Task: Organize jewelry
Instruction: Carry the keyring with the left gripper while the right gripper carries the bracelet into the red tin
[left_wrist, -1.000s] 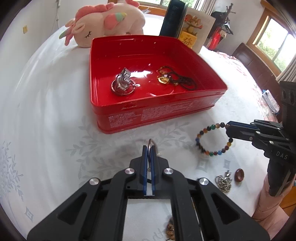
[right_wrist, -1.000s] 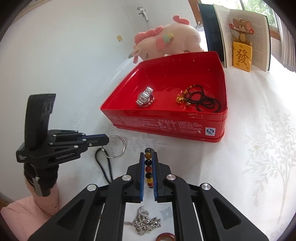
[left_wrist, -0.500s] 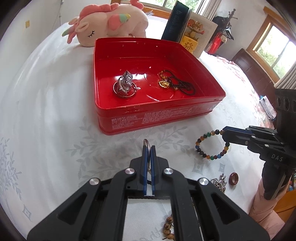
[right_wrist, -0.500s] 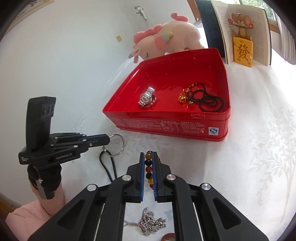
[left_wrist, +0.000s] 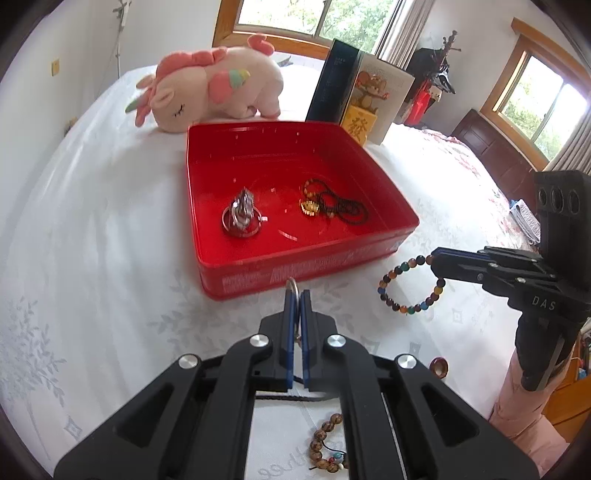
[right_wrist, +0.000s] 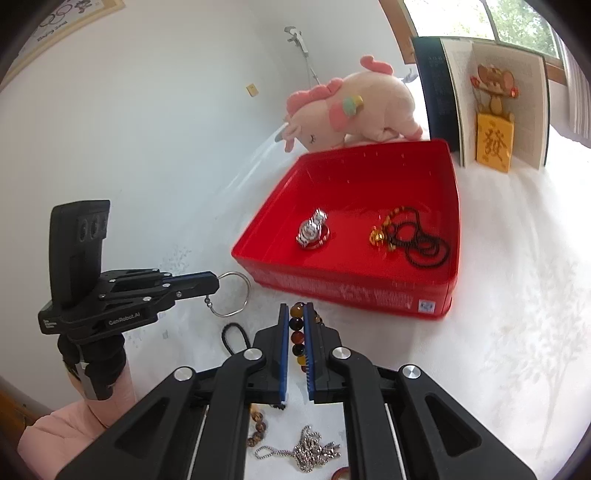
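Observation:
A red tin (left_wrist: 306, 267) (right_wrist: 351, 291) stands on the white cloth, with a silver watch (left_wrist: 242, 216) (right_wrist: 312, 230) and a black cord necklace with a gold pendant (left_wrist: 332, 205) (right_wrist: 410, 240) inside. My left gripper (left_wrist: 297, 295) (right_wrist: 216, 282) is shut on a silver ring (left_wrist: 291, 286) (right_wrist: 231, 293), and a black cord (right_wrist: 232, 336) trails below it. My right gripper (right_wrist: 296, 308) (left_wrist: 434, 258) is shut on a multicolour bead bracelet (right_wrist: 297, 334) (left_wrist: 410, 290). Both are held above the cloth, just in front of the tin.
A wooden bead bracelet (left_wrist: 328, 446) (right_wrist: 258, 424), a silver chain (right_wrist: 310, 450) and a brown ring (left_wrist: 439, 367) lie on the cloth nearest me. Behind the tin are a pink plush unicorn (left_wrist: 214, 92) and an open book (right_wrist: 491, 107) standing upright.
Both grippers have risen, each with its piece still clamped. The silver ring and the bead bracelet have lifted off the cloth. The tin now sits farther away in both views.

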